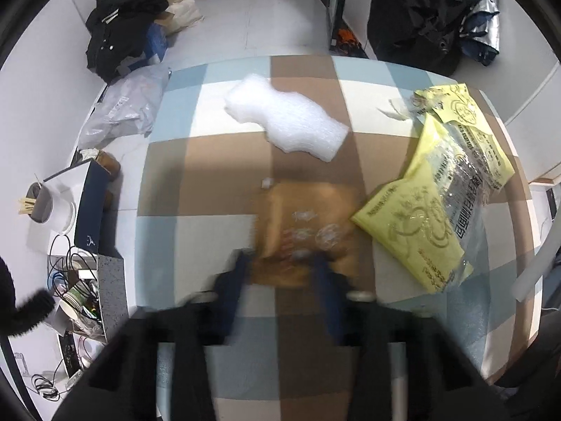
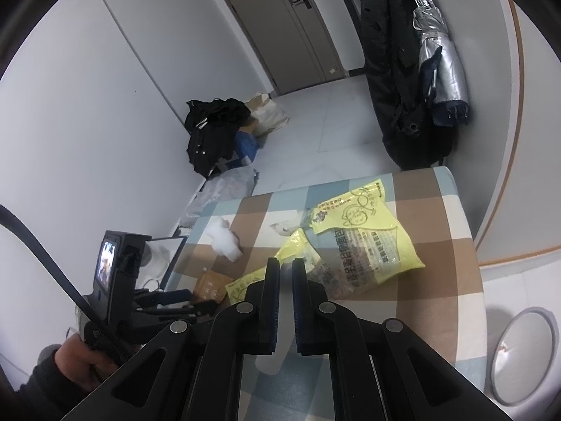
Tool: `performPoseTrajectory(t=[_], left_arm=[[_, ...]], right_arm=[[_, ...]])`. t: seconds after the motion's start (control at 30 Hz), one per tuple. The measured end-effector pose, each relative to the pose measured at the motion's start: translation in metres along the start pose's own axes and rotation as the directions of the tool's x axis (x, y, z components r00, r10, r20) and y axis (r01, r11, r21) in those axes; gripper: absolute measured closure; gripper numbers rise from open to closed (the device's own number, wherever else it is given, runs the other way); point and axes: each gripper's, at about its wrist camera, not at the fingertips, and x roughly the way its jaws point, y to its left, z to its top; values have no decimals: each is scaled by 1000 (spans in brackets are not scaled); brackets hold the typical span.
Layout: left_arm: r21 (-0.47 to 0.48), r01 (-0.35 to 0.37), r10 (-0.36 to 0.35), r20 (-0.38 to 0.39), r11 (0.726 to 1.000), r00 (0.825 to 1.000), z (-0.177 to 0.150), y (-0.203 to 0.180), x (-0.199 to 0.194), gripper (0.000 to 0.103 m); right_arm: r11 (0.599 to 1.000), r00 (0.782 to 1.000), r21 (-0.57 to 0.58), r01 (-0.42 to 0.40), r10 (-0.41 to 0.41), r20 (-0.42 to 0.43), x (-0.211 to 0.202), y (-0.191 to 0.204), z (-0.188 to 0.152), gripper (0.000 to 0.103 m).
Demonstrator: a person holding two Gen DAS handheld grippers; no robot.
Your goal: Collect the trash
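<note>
A checked cloth covers the table (image 1: 196,189). On it lie a brown paper packet (image 1: 305,224) with clear plastic bits, a white foam sheet (image 1: 284,119) and a yellow plastic bag (image 1: 452,189). My left gripper (image 1: 280,263) is open, blurred by motion, its fingers either side of the brown packet's near edge. In the right wrist view my right gripper (image 2: 285,265) is shut and empty, held above the near end of the yellow bag (image 2: 361,242). The brown packet (image 2: 210,284), the foam sheet (image 2: 224,238) and the left gripper (image 2: 182,300) show at left.
A grey plastic bag (image 1: 122,108) hangs off the table's far left corner. Black clothes (image 1: 119,35) lie on the floor. A box of cups and cables (image 1: 80,291) stands left of the table. A dark coat (image 2: 396,70) and a silver umbrella (image 2: 441,70) hang at right.
</note>
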Motion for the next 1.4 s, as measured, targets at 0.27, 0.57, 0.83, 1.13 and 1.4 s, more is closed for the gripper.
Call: performPoseTrajectory(t=[0.27,0.57,0.83,1.13,1.4], left_arm=[[-46,43,-43,1,998,999,-1,8,-1,88],[-64,68,-67,18,996,998,7,0,0,37],[-3,-25,25,-8,1000,1000,17,-15,13,16],[-19,-22,21,-28,1000,999,17,-12,13,21],[7,13,-13,5,1000,1000,16,-18,6,65]], right_arm=[[1000,1000,-7,0,0,-2,1,3,-1,97],[1000,1000,22,0,0,-4,-1,-5,-1,96],[999,1000,41,-4,4,0,-5,-11,1,96],[998,1000,67,-16,16,0,-10,-18,3,96],[998,1000,61,-25,24,6,-14,-16,2,96]])
